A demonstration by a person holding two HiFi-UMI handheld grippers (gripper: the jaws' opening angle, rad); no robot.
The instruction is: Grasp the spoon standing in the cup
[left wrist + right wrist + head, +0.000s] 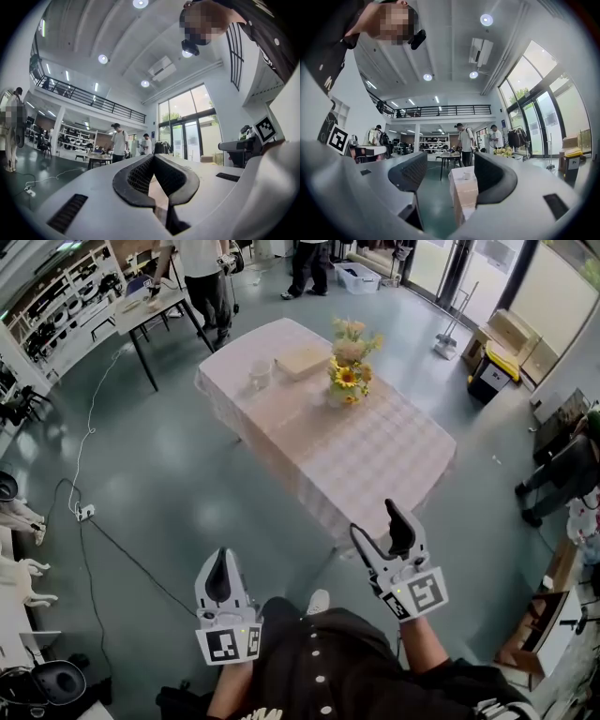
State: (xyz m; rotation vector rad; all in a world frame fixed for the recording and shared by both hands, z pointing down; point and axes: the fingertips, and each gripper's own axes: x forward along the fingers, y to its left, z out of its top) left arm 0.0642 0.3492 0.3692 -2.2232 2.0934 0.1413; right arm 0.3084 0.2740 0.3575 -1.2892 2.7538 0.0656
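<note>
A small pale cup (pixel 260 374) stands near the far left corner of the cloth-covered table (pixel 375 460), well ahead of both grippers. In the right gripper view the cup (pixel 467 175) shows tiny between the jaws, far off. A spoon in it is too small to make out. My left gripper (pixel 221 557) hangs low at my left with its jaws closed together and nothing in them; its view (pixel 153 157) shows the tips touching. My right gripper (pixel 373 519) is held short of the table's near corner, jaws wide apart and empty (pixel 450 165).
On the table also sit a flat wooden box (pixel 302 361) and a vase of sunflowers (pixel 349 371). People stand by a second table (pixel 150 306) at the back. A cable and socket strip (pixel 84 512) lie on the floor at left. A black-and-yellow bin (pixel 492 371) is at right.
</note>
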